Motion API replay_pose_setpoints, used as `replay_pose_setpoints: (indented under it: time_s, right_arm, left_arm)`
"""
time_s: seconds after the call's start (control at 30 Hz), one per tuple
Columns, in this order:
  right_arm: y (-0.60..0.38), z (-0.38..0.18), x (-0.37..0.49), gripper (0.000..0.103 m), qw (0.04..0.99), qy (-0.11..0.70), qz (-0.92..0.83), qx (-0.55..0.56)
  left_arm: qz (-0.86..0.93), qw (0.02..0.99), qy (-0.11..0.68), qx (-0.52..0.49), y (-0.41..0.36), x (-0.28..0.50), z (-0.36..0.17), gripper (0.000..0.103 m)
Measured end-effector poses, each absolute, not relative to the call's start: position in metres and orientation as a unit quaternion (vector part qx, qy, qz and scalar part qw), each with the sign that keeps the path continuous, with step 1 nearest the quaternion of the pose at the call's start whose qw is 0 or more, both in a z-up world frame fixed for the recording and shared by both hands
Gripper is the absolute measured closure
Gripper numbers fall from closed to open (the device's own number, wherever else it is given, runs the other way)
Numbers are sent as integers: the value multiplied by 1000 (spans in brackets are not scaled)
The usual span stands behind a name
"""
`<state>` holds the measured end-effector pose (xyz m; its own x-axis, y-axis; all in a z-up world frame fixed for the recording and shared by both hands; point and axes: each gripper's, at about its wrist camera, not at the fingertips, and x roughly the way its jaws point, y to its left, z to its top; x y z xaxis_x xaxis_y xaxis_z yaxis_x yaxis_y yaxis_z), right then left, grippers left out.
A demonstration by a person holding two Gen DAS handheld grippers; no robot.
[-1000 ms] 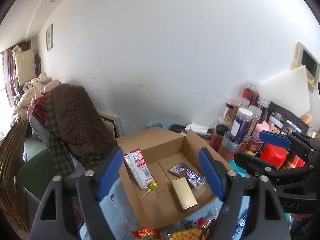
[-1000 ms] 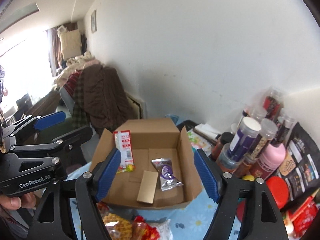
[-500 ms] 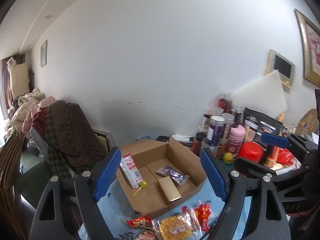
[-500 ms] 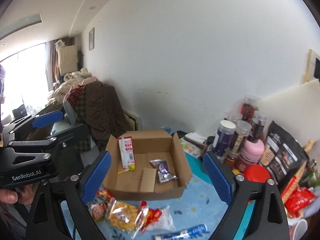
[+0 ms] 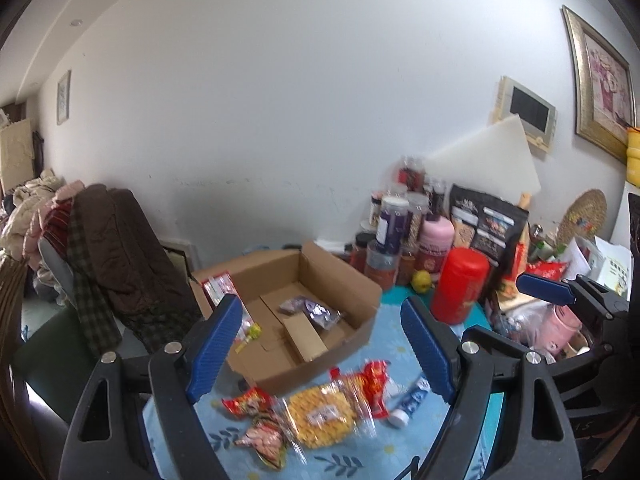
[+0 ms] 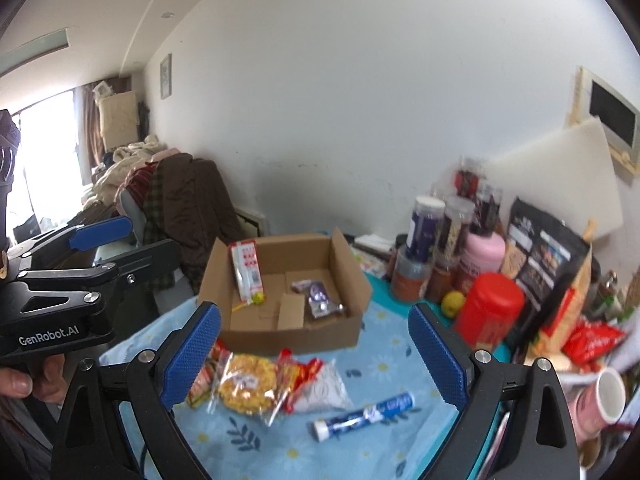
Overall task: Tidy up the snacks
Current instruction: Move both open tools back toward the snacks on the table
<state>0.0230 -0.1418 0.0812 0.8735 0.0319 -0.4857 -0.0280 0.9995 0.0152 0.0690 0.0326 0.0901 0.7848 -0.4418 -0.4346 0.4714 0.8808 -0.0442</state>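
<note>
An open cardboard box sits on the blue floral cloth. It holds a red-and-white packet, a yellow lollipop, a purple wrapper and a small brown box. In front of it lie a clear bag of yellow snacks, red wrappers and a blue-and-white tube. My left gripper and right gripper are both open and empty, above the loose snacks.
Jars, a pink bottle, a red canister, a black pouch and a yellow fruit crowd the right side. A mug lies at right. A chair draped in coats stands left.
Both grippers have pulled back and up from the box. The loose snacks and tube on the cloth in front of it have come into view.
</note>
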Motion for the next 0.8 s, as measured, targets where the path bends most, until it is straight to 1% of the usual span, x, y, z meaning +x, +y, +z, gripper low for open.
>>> replay_pose_setpoints:
  time_s: [0.43,0.8]
  right_arm:
    - [-153,30,8,7,956,290,-6,51]
    - [-158,-15,17,7,941,329,-24,74]
  left_arm:
    - [-287,911,293,31,28,72,33,21]
    - [-323,884,329,74,16,92,-13,21]
